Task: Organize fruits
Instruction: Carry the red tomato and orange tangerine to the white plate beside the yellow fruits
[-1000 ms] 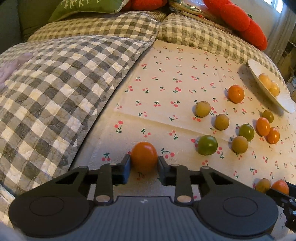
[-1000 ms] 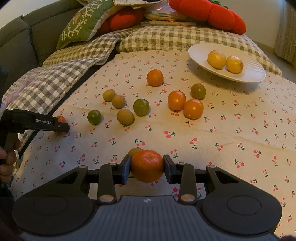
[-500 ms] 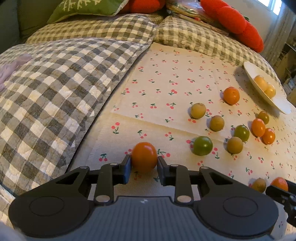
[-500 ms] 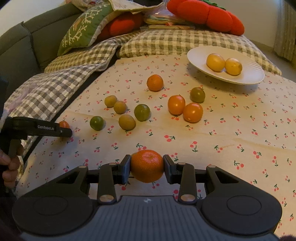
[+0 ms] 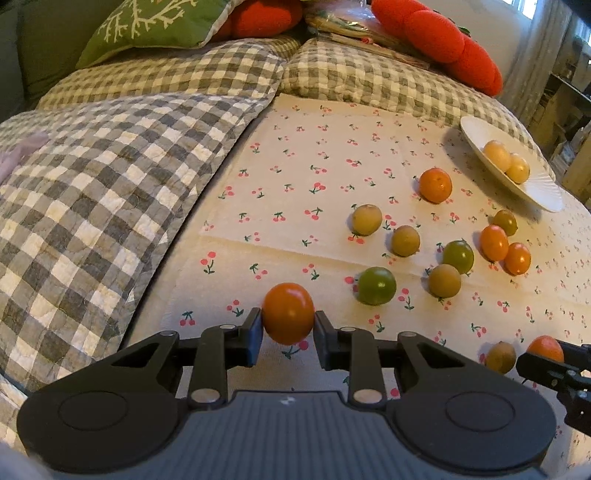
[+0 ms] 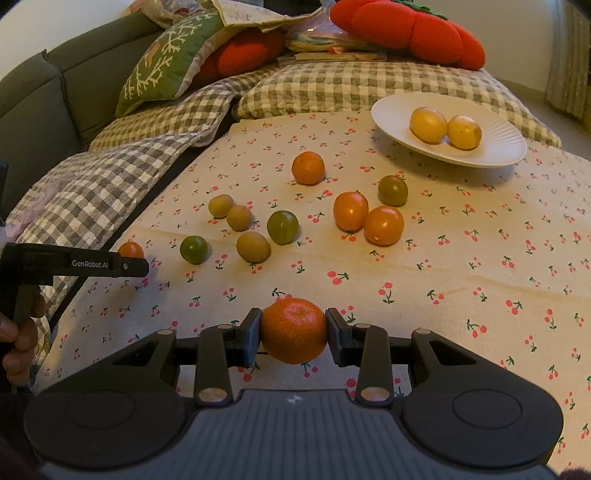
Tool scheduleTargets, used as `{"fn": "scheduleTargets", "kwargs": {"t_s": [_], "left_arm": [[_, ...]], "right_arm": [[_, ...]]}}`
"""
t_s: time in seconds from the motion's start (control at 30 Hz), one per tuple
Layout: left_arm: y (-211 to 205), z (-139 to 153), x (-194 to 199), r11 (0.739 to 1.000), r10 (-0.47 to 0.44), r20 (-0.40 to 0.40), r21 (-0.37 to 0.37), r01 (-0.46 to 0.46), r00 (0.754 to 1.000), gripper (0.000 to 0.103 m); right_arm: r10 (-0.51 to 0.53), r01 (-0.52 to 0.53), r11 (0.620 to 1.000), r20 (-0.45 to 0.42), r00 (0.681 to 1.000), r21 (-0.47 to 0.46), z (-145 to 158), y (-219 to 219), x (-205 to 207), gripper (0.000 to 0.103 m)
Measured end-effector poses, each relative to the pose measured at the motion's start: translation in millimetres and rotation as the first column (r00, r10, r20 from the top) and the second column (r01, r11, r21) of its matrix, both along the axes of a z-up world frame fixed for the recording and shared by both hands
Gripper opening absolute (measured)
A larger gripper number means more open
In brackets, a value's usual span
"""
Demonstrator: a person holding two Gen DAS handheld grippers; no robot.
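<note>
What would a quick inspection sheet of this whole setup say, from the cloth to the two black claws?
Surface: cherry-print cloth spread over a sofa.
Job's things: white plate holds two yellow fruits; loose orange, green and yellow-brown fruits lie on the cloth, including a mandarin.
Clutter: nothing seen.
Grippers: left gripper shut on an orange tomato; right gripper shut on a held mandarin.
Cables: nothing seen.
Surroundings: checked quilt, green cushion, red plush cushions.
</note>
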State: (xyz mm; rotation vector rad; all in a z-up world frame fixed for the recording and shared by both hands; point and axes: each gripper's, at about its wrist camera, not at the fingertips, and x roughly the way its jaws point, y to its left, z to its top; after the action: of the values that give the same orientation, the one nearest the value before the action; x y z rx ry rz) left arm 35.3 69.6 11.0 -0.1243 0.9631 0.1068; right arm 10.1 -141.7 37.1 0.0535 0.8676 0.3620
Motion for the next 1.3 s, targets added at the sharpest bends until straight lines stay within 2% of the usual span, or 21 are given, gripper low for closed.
{"fn": "scheduleTargets", "kwargs": {"t_s": [0.23, 0.47, 0.6, 0.93, 1.3], "left_arm": [[5, -8, 6, 0.999, 0.025, -0.042, -0.029, -0.026, 0.999, 0.024], [0, -8, 15, 1.0, 0.029, -0.04, 0.004, -0.028, 0.999, 0.025], [2, -8, 14, 1.0, 0.024, -0.031, -0.015, -0.025, 0.999, 0.024], [-9, 10, 2, 0.998, -0.025, 0.029, -0.05, 0.027, 0.999, 0.024], [-49, 40, 9, 0.986, -0.128, 0.107, -0.095, 0.138, 0.986, 0.024]], "right_arm": [[0.004, -0.004, 1.0, -0.007, 1.0, 0.015, -1, 1, 0, 0.034], [0.004, -0.004, 1.0, -0.005, 1.0, 0.021, 0, -1, -1, 0.034], [-0.003, 0.003, 1.0, 0.004, 1.0, 0.027, 2, -4, -1, 0.034], [-0.009, 0.008, 0.999, 0.026, 1.0, 0.038, 8, -8, -2, 0.034], [-0.077, 0.072, 0.995, 0.067, 0.995, 0.074, 30, -31, 7, 0.034]]}}
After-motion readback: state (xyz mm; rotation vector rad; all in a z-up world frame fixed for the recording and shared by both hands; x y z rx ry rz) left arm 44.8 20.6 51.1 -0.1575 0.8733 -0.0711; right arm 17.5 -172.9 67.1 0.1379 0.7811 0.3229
